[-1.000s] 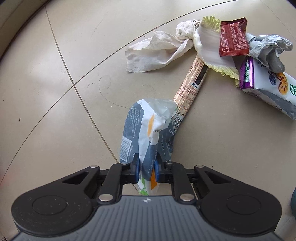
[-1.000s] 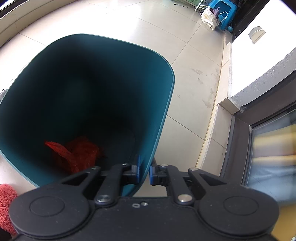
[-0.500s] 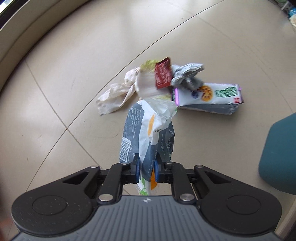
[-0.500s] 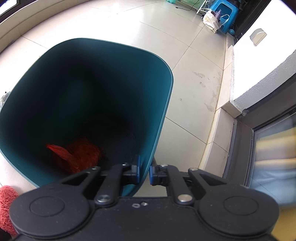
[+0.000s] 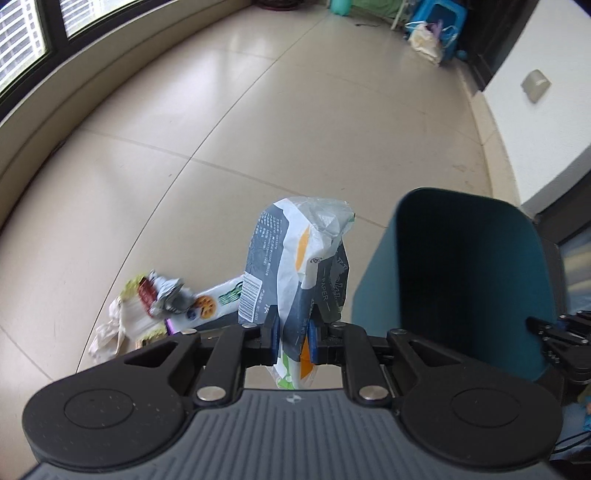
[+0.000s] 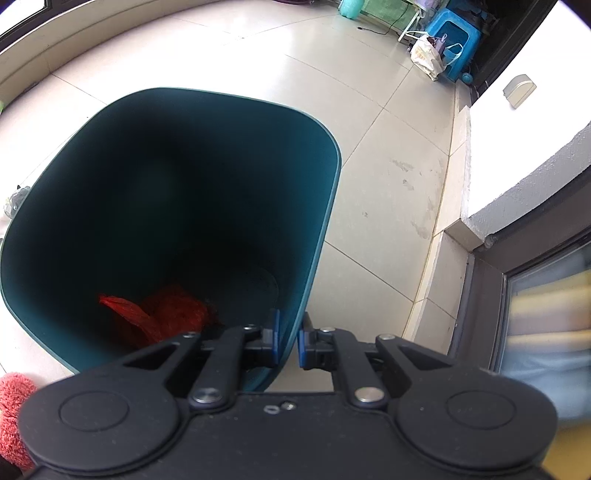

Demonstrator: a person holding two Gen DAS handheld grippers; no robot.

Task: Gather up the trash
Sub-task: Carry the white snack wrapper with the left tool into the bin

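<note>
Crumpled paper wrapper [image 5: 295, 273], grey-blue and white with an orange streak, a barcode label on its left face and "PAPER" printed on the right side, top end scrunched into a whitish peak, a green and orange end poking out below the pads. It stands up off the floor, pinched in the left gripper [image 5: 292, 339], whose blue pads are closed nearly together on its lower part. Wrapper sits just left of the teal bin [image 5: 461, 280], not over its opening. Bin is tall, dark teal, rounded-square mouth, dark inside; red crumpled plastic [image 6: 155, 314] lies at the bottom. Right gripper [image 6: 287, 341] is clamped on the bin's near-right rim, one pad inside the wall and one outside, gap very narrow; its fingers also show at the right edge of the left wrist view [image 5: 557, 328]. On the beige tiled floor [image 5: 258, 129], left of and beyond the held wrapper, the remaining trash pile [image 5: 159, 306]: a white crumpled tissue, a red sachet, a grey crumpled piece, a white snack box with purple end, all touching, somewhat blurred. Far right: blue stool [image 6: 452, 35] with a white bag [image 6: 426, 55] beside it. Window [image 5: 33, 33] far left. Red fuzzy item [image 6: 13, 413] at near left edge.
</note>
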